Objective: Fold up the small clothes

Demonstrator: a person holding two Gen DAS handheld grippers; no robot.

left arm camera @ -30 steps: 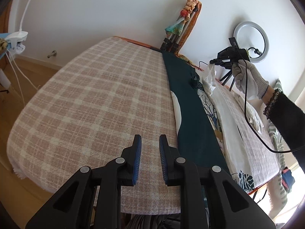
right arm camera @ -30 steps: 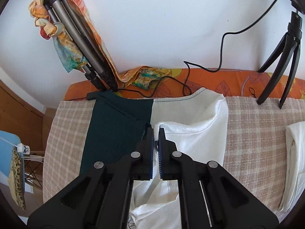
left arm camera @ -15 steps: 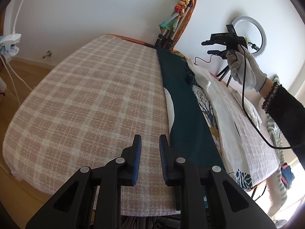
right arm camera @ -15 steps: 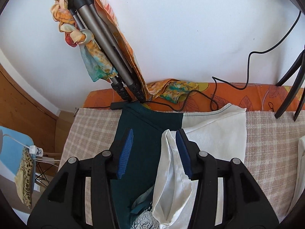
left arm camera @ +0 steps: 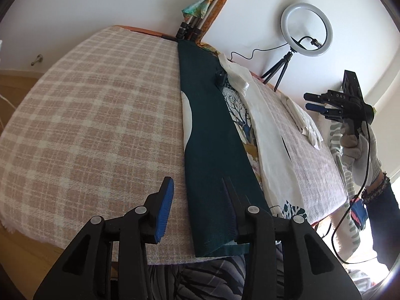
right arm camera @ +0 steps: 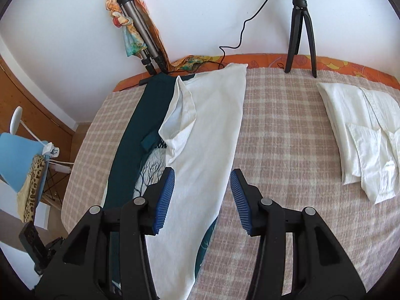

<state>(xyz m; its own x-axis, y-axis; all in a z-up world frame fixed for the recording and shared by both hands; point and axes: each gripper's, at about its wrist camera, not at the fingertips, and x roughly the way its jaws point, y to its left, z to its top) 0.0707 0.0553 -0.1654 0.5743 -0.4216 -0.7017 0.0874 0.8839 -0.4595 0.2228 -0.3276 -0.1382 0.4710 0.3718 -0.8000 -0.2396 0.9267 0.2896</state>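
Along the bed's [right arm camera: 287, 130] near edge we hold our left gripper [left arm camera: 197, 210], jaws opening around the garment's [right arm camera: 205, 150] green hem, pads not pressing. Our right gripper [right arm camera: 201, 197] hovers wide and empty over its soft white panel, folded lengthwise on coarse checked wool.
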